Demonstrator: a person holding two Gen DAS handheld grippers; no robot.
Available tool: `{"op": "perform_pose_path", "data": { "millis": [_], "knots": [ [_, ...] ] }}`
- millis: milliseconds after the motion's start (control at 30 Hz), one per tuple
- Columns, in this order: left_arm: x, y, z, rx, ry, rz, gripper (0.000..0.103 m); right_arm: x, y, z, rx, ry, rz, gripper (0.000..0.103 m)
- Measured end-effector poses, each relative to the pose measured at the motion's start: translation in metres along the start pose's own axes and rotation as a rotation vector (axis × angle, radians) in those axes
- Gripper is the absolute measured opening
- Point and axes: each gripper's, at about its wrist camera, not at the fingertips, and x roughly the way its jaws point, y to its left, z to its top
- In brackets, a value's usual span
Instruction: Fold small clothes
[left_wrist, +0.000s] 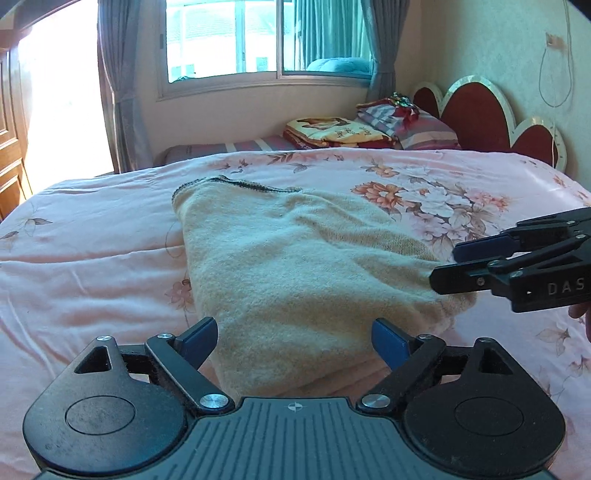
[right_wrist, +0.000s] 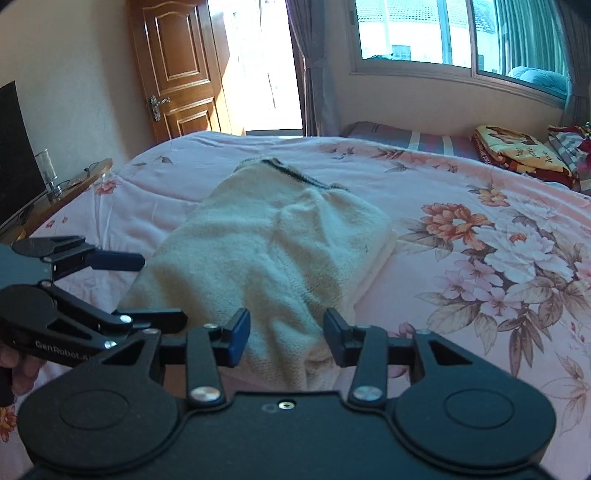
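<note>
A cream knitted garment (left_wrist: 291, 258) with a dark-trimmed edge lies folded lengthwise on the pink floral bedspread (left_wrist: 92, 258). My left gripper (left_wrist: 293, 341) is open wide at the garment's near end, and its blue pads (left_wrist: 199, 338) stand clear of the cloth on either side. My right gripper (left_wrist: 454, 264) comes in from the right at the garment's near right corner, jaws apart. In the right wrist view the right gripper (right_wrist: 288, 339) is open and straddles the near end of the garment (right_wrist: 266, 243) without pinching it. The left gripper (right_wrist: 159, 290) is open beside it on the left.
Folded blankets (left_wrist: 332, 133) and striped pillows (left_wrist: 424, 129) are piled by the red headboard (left_wrist: 476, 114) at the far side. A bedside table with a glass (right_wrist: 48, 170) and a dark screen (right_wrist: 14, 147) stands left of the bed. A wooden door (right_wrist: 177, 66) is beyond it.
</note>
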Motion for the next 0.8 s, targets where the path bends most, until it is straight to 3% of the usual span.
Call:
{"op": "perform_pose_path", "data": {
  "millis": [33, 100, 200, 267, 333, 533, 700, 800],
  "knots": [
    [-0.009, -0.005, 0.000, -0.003, -0.011, 0.019, 0.092, -0.011, 0.000, -0.001, 0.009, -0.016, -0.004, 0.064],
    [-0.030, -0.016, 0.000, -0.013, -0.043, 0.044, 0.103, -0.038, -0.003, -0.004, 0.032, -0.040, -0.003, 0.071],
    [-0.063, -0.034, -0.001, -0.030, -0.076, 0.067, 0.103, -0.073, -0.002, -0.014, 0.059, -0.045, -0.009, 0.079],
    [-0.088, -0.048, -0.003, -0.032, -0.099, 0.079, 0.103, -0.098, 0.003, -0.022, 0.057, -0.052, -0.010, 0.095],
    [-0.110, -0.060, -0.006, -0.038, -0.103, 0.092, 0.103, -0.121, 0.011, -0.028, 0.051, -0.064, -0.024, 0.102],
    [-0.177, -0.091, -0.015, -0.059, -0.107, 0.098, 0.103, -0.180, 0.030, -0.044, 0.070, -0.045, -0.069, 0.102],
    [-0.229, -0.108, -0.033, -0.090, -0.142, 0.113, 0.103, -0.223, 0.053, -0.064, 0.027, -0.129, -0.198, 0.102],
    [-0.254, -0.117, -0.043, -0.105, -0.162, 0.131, 0.103, -0.239, 0.056, -0.074, 0.042, -0.134, -0.217, 0.102]
  ]
}}
